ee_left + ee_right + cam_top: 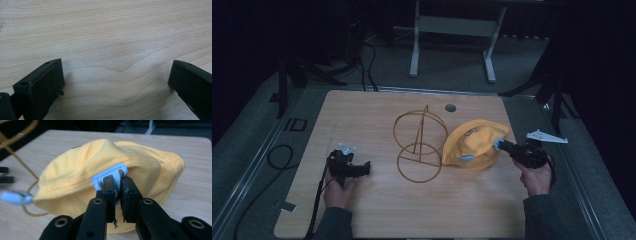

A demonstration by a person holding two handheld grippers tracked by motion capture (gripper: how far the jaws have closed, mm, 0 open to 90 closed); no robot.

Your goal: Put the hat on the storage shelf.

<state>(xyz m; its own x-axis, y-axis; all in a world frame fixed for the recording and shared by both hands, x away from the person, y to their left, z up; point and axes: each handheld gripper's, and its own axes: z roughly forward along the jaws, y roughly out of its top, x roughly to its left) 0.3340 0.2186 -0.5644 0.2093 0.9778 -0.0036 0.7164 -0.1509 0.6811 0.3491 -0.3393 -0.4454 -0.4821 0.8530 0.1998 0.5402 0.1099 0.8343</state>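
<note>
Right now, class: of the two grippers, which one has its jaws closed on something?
The right gripper: its jaws pinch the light blue tab of the yellow hat. The left gripper has its jaws wide apart over bare table.

The hat [474, 145] lies right of the wire stand [419, 145] on the table [362, 120].

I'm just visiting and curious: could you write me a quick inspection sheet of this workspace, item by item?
Surface: wooden table, round hole near the far edge.
Job's things: yellow cap lying beside the wire stand.
Clutter: nothing seen.
Grippers: right claw shut on the cap's light blue tab; left claw open over bare wood.
Cables: one trails from the left claw; a black loop lies left of the table.
Surroundings: dark room, grey frame behind.
</note>
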